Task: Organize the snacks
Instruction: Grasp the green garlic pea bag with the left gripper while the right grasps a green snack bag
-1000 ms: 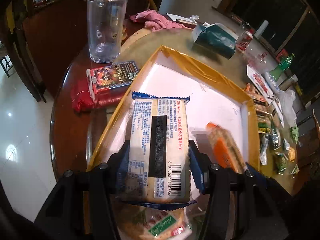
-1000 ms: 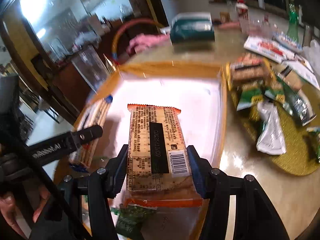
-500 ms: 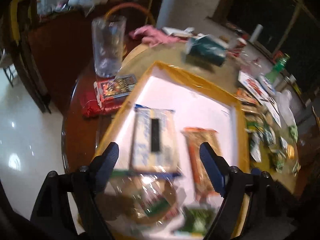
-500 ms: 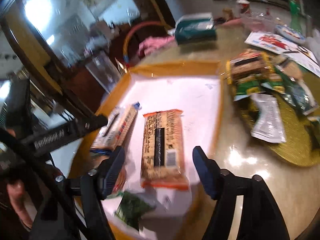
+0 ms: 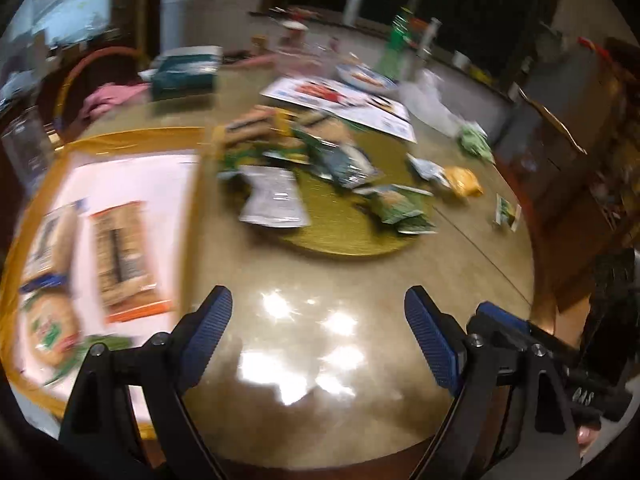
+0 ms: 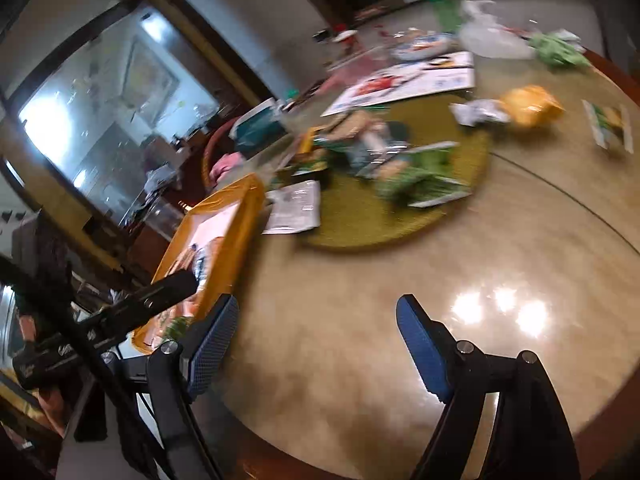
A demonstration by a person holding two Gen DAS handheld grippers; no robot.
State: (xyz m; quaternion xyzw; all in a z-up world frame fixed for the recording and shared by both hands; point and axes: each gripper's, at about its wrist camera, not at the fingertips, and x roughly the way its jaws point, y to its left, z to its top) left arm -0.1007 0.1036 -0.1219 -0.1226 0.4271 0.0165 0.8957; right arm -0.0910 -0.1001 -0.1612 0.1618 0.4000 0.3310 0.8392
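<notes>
A yellow-rimmed box with a white floor lies at the left and holds an orange cracker pack, a blue cracker pack and a round snack. Several loose snack packets lie on a gold mat. My left gripper is open and empty over bare table. My right gripper is open and empty, right of the box. The mat and a yellow packet show in the right wrist view. Both views are blurred.
A teal tissue box, pink cloth, printed sheets, a green bottle and a clear bag lie at the back. A small green packet lies near the right edge. The left gripper's arm crosses the right wrist view.
Both grippers let go of their cracker packs, which now lie in the box. Both opened, pulled back and swung right toward the snack pile.
</notes>
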